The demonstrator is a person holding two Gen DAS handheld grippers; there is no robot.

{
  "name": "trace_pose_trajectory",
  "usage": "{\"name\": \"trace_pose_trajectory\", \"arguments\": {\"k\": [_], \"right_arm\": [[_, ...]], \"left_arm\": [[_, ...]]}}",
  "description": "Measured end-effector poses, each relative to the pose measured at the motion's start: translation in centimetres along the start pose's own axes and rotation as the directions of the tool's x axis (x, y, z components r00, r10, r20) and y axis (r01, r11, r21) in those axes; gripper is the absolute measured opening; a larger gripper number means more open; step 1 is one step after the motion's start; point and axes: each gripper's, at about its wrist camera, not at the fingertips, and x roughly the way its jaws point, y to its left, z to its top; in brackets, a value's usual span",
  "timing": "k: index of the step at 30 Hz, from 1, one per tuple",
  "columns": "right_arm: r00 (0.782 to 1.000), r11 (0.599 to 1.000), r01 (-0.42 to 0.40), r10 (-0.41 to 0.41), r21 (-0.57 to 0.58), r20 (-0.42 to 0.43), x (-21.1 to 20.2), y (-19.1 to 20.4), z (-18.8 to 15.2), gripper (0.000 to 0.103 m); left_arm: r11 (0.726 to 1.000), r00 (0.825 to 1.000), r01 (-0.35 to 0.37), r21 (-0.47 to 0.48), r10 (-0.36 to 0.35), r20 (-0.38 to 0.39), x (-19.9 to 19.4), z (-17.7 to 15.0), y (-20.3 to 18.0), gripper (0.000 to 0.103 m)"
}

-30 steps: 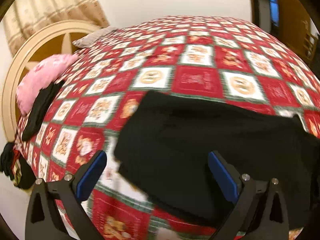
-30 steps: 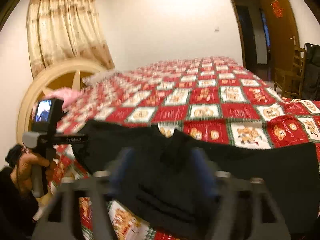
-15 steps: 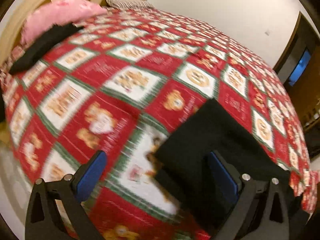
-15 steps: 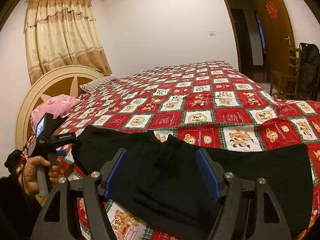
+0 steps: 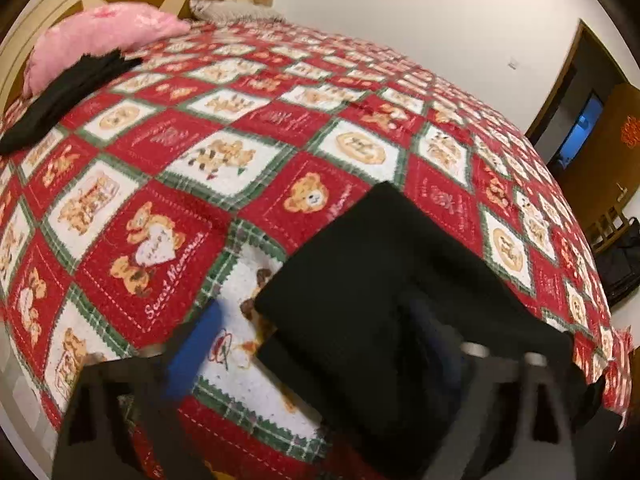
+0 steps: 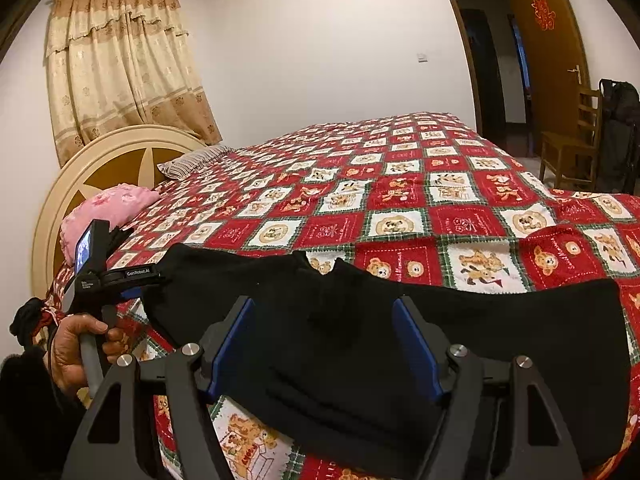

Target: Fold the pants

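Left gripper [image 5: 316, 344] blurred, jaws just been closing around the pants [image 6: 400, 340] corner; pad contact can't be confirmed. Right gripper [image 6: 324, 344] parted, straddling the cloth, not pinching. One black, soft, matte pair, long axis 9-to-3, on the patchwork quilt [image 6: 400, 200]. Pink pillow [image 6: 108, 208] at 10.

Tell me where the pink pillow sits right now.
The pink pillow lies at the head of the bed, against the round headboard: far left in the right wrist view, upper left in the left wrist view, with a dark garment lying against it.
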Motion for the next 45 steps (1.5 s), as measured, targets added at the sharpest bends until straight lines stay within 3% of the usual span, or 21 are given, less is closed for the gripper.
{"name": "trace_pose_trajectory", "arguments": {"k": [6,8,11,16,23,26,30,35,37,40,42,45], "right_arm": [[1.0,0.999,0.019,-0.019,0.028,0.0,0.1,-0.6,0.0,0.072],[1.0,0.998,0.03,-0.03,0.053,-0.003,0.1,-1.2,0.0,0.072],[0.999,0.995,0.047,-0.048,0.093,0.003,-0.1,-2.2,0.1,0.072],[0.994,0.969,0.114,-0.112,0.22,-0.018,-0.4,-5.5,0.2,0.072],[0.987,0.926,0.149,-0.158,0.347,-0.004,-2.2,-9.0,0.1,0.072],[0.986,0.914,0.157,-0.167,0.374,-0.006,-2.7,-9.9,0.0,0.072],[0.985,0.897,0.157,-0.17,0.414,-0.006,-3.4,-11.2,-0.3,0.072],[0.982,0.874,0.168,-0.188,0.456,-0.002,-4.9,-12.6,-0.8,0.072],[0.982,0.868,0.171,-0.191,0.466,-0.004,-5.2,-12.9,-1.0,0.072],[0.982,0.865,0.171,-0.191,0.471,-0.005,-5.3,-13.1,-1.3,0.072],[0.982,0.866,0.166,-0.187,0.472,-0.002,-5.4,-13.2,-1.3,0.072],[0.985,0.863,0.154,-0.173,0.481,-0.004,-5.3,-13.4,-1.4,0.072]], "left_arm": [[0.997,0.997,0.072,-0.011,-0.072,-0.019,0.0,0.3,-0.2,0.043],[0.99,0.99,0.139,-0.031,-0.139,-0.03,-0.2,0.4,-0.2,0.029],[0.99,0.99,0.139,-0.026,-0.139,-0.006,-1.2,0.7,-0.9,0.028],[0.988,0.99,0.09,0.124,-0.103,0.1,-4.1,1.0,-4.2,0.028],[0.941,0.957,0.121,0.315,-0.195,0.214,-8.1,0.7,-9.6,0.028],[0.888,0.933,0.151,0.434,-0.274,0.234,-9.8,-0.9,-12.8,0.028],[0.795,0.901,0.205,0.571,-0.381,0.207,-11.4,-4.3,-17.0,0.028],[0.627,0.868,0.243,0.74,-0.481,0.122,-12.1,-10.3,-22.4,0.028],[0.546,0.853,0.275,0.791,-0.518,0.061,-12.0,-12.8,-24.2,0.028],[0.446,0.851,0.275,0.851,-0.525,0.0,-11.4,-15.8,-26.1,0.028],[0.384,0.858,0.258,0.886,-0.512,-0.027,-10.9,-17.4,-27.0,0.029],[0.31,0.858,0.291,0.905,-0.503,-0.103,-10.5,-18.4,-27.2,0.047]]}}
